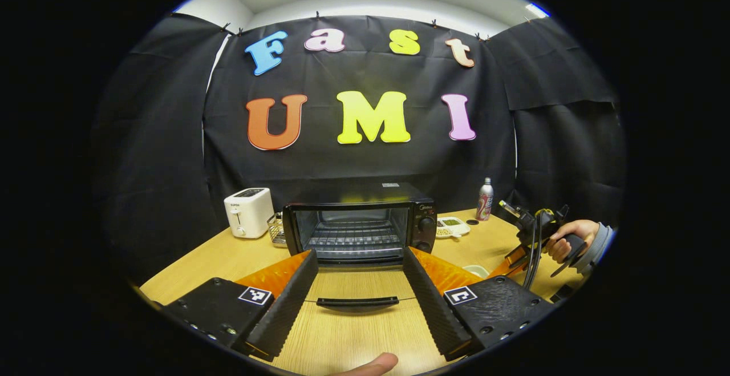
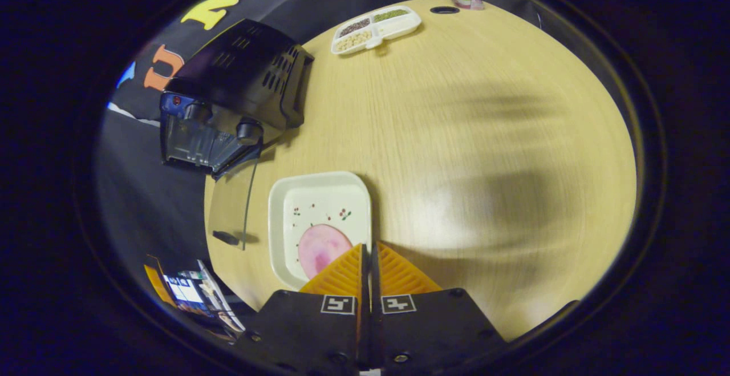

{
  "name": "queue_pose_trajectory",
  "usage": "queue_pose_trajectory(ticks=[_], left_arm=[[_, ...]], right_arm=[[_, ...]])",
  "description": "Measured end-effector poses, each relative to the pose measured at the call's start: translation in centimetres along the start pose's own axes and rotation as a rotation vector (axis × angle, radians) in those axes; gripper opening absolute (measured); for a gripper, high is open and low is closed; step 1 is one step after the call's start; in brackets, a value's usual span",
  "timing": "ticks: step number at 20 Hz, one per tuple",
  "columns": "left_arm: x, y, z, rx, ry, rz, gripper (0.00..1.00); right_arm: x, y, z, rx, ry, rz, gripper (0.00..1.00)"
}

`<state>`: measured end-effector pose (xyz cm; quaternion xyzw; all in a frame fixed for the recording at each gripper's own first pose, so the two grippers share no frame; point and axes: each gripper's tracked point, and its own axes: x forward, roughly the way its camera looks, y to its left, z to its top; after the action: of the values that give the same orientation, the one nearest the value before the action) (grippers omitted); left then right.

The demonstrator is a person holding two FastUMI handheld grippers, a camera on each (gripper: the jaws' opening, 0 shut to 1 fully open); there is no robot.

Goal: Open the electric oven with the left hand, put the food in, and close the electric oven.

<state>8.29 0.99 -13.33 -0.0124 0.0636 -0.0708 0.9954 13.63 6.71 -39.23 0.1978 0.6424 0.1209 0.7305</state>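
The black electric oven [image 1: 360, 223] sits at the middle of my left gripper view, on the light wooden table [image 1: 222, 259], with its glass door [image 1: 358, 291] folded down flat toward me and the wire rack bare inside. The door's dark handle [image 1: 357, 303] lies low in the frame, between my left gripper's [image 1: 358, 262] two fingers, which are spread wide and touch nothing.

In my right gripper view the oven appears at the upper left, tilted by the lens, with the lowered door below it. The food, a round pink slice [image 2: 321, 248], lies on a white square plate [image 2: 319, 188] at lower centre, just beside the door. My right gripper [image 2: 369, 249] has its fingers pressed together at the plate's right edge, next to the slice; they hold nothing I can make out.

At mid right of the left gripper view, a hand [image 1: 570, 239] in a grey sleeve holds that right gripper above the table. A white toaster [image 1: 248, 211] stands left of the oven, with a small wire basket [image 1: 277, 229] between them. A white divided tray of beans [image 1: 451, 226] and a slim can [image 1: 485, 199] stand to the oven's right.
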Motion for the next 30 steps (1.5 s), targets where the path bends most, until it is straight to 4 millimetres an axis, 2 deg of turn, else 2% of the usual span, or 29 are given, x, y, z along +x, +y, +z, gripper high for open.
queue_pose_trajectory(ticks=[3,5,6,7,14,18,20,22,24,25,26,27,29,30], left_arm=[[-0.6,0.1,-0.1,0.008,-0.001,-0.002,0.94],[-0.8,0.3,-0.1,0.009,-0.004,-0.002,0.94],[-0.9,0.4,-0.1,0.010,-0.008,0.001,0.94],[-0.9,0.6,-0.2,0.010,-0.005,0.006,0.94],[-0.4,0.2,-0.8,0.029,0.014,-0.001,0.95],[-0.1,-0.1,-1.2,0.041,0.029,-0.006,0.94],[-0.1,-0.2,-1.3,0.045,0.037,-0.007,0.94],[-0.1,0.0,-1.2,0.056,0.037,-0.003,0.94],[-0.1,0.0,-1.2,0.060,0.034,0.006,0.94],[0.0,0.0,-1.0,0.057,0.034,0.008,0.94],[0.0,0.0,-1.2,0.053,0.035,0.010,0.94],[0.0,0.0,-1.2,0.048,0.038,0.012,0.94],[-0.3,0.0,-1.5,0.049,0.052,0.015,0.94],[-0.3,0.0,-1.6,0.057,0.056,0.017,0.94]], right_arm=[[-1.7,0.9,-0.3,0.028,-0.033,0.078,0.04],[-2.0,0.8,-0.5,0.016,-0.039,0.086,0.04],[-2.0,0.9,-0.4,0.023,-0.039,0.079,0.00],[-1.8,0.3,-0.4,0.026,-0.035,0.067,0.04],[-0.4,0.4,0.0,0.008,0.012,0.060,0.04],[1.4,0.5,0.3,0.062,0.047,0.064,0.00],[1.9,1.4,0.6,0.092,0.079,0.116,0.11],[2.0,1.7,0.9,0.138,0.101,0.146,0.12],[2.1,1.9,0.3,0.103,0.139,0.209,0.08],[2.2,2.1,0.2,0.128,0.138,0.234,0.10],[2.1,2.0,0.0,0.136,0.149,0.262,0.02],[2.1,2.1,-0.2,0.146,0.155,0.294,0.04],[1.8,2.1,-1.3,0.182,0.178,0.354,0.00],[1.4,1.9,-2.0,0.191,0.186,0.374,0.04]])
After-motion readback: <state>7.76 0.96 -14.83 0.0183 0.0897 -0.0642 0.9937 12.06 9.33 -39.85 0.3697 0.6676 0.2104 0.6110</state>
